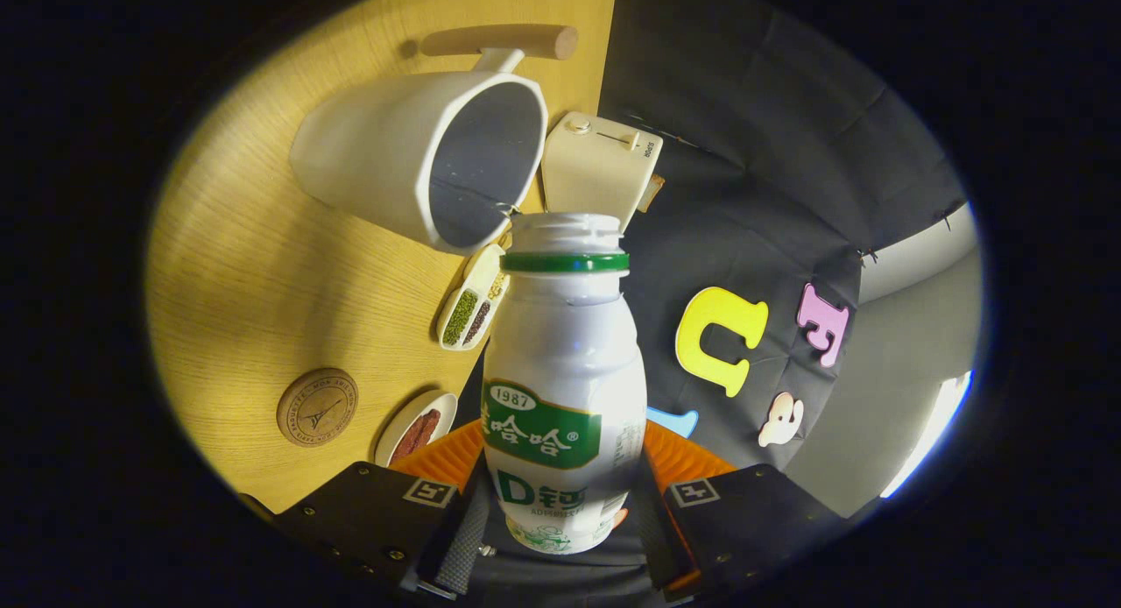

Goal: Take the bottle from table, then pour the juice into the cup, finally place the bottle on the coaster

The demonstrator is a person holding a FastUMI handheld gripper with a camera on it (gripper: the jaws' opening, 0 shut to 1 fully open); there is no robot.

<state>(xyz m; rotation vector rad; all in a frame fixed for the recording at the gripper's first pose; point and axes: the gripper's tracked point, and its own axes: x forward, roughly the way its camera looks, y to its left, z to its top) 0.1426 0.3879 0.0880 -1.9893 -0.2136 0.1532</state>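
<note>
Fisheye view along my tongs [565, 503], tipped hard to one side so that the wooden bench [263, 266] stands almost upright beside the bottle and the booth's dark cloth wall [771, 152] fills the other half.

Hidden or hard to read: the bottle's [565, 389] base is cut off behind the tongs' housing, and I cannot see the exact contact of the pads on its sides. The cup's [420, 157] inside is in shadow, so I cannot tell its contents or whether any liquid is passing. A cream-coloured box [600, 166] with a knob and a slider is partly covered by the bottle's neck; what it is I cannot tell.

Pose: the two fingers [368, 512] stand on either side of the bottle's lower body and are closed against it, holding it between them. The bottle is white with a green ring below its open, capless mouth, which lies just beside the cup's lower rim. The cup, white with a wooden handle [504, 41], turns its opening toward the camera.

On the bench nearer the fingers: a divided dish [471, 306] of green and dark grains, a small plate [416, 428] with something reddish, and the round wooden coaster [317, 406], bare and well apart from the bottle.
</note>
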